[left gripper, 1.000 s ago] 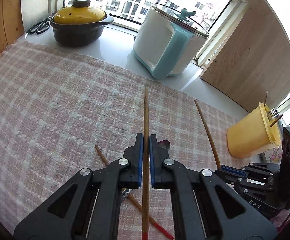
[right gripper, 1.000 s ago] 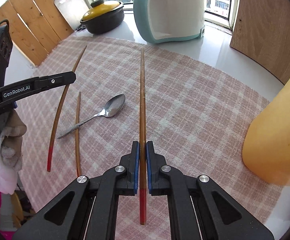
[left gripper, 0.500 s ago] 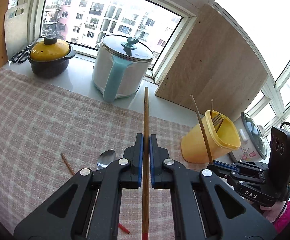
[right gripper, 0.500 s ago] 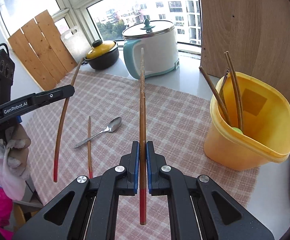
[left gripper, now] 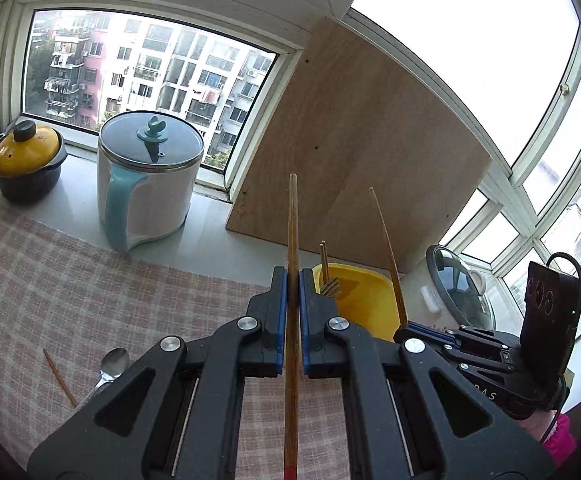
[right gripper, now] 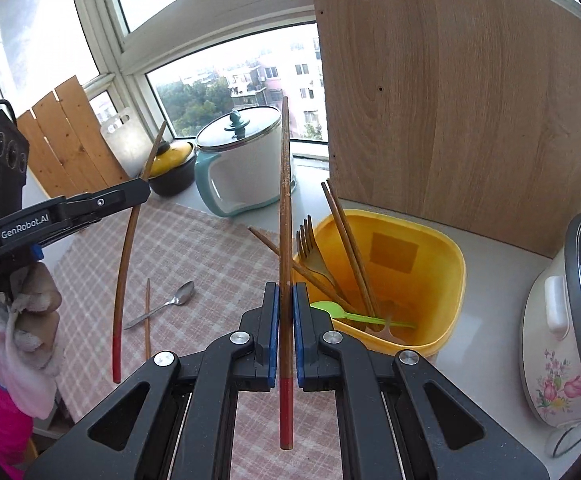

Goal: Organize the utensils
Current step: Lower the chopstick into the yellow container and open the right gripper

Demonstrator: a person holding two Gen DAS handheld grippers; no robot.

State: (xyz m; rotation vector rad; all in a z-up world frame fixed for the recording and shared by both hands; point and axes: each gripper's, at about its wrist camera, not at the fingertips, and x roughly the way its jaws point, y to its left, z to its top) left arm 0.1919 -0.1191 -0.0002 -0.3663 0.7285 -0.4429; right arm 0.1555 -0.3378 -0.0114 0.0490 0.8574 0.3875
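- Right claw clamped a long red-tipped wooden chopstick, shaft along the fingers.
- Yellow plastic utensil tub sat just right, nearer this hand.
- Left claw clamped its own chopstick.

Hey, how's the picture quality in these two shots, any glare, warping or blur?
Left wrist view: the upper right window is blown out white, and the fisheye bends the window frames. Right wrist view: the wooden board curves near the edge; the chopstick and yellow bin look sharp, with no motion blur.
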